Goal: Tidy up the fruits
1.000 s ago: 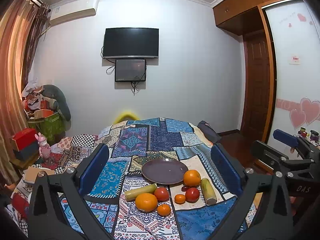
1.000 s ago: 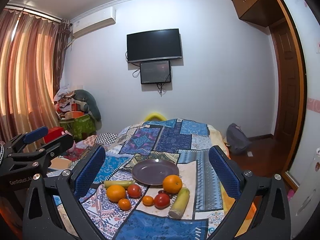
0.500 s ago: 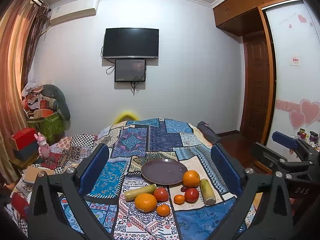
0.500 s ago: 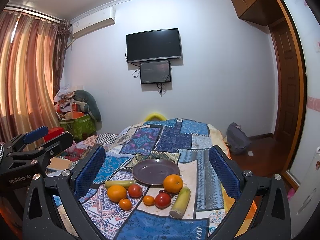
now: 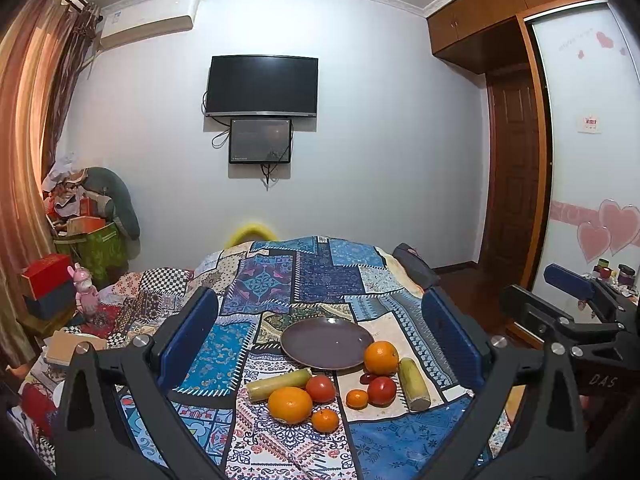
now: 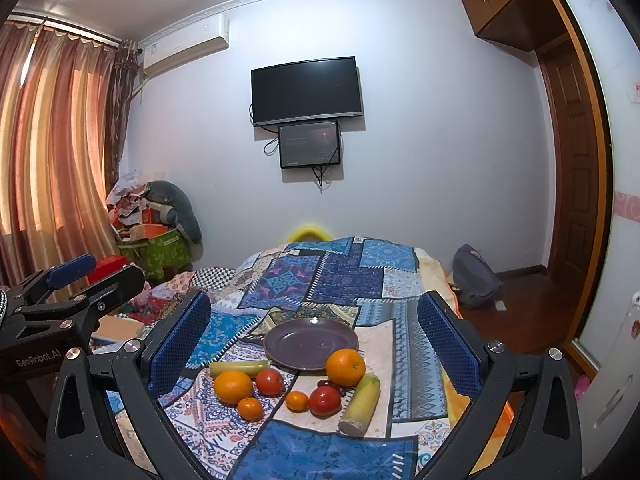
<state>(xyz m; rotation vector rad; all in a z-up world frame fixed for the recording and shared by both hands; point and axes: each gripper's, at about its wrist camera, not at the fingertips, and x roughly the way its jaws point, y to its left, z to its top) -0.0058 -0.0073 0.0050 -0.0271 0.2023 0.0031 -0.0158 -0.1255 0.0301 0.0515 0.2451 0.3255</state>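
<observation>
Right wrist view: both claws wide, empty, above glossy round plate, smooth oranges, patterned patchwork quilt.

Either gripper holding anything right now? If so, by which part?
Nothing held. Left gripper and right gripper are both open and empty, above the bedspread; the fruit lies untouched by the purple plate.

Right claw agape above purple plate, fruits just beside, on patchwork cloth.
</observation>
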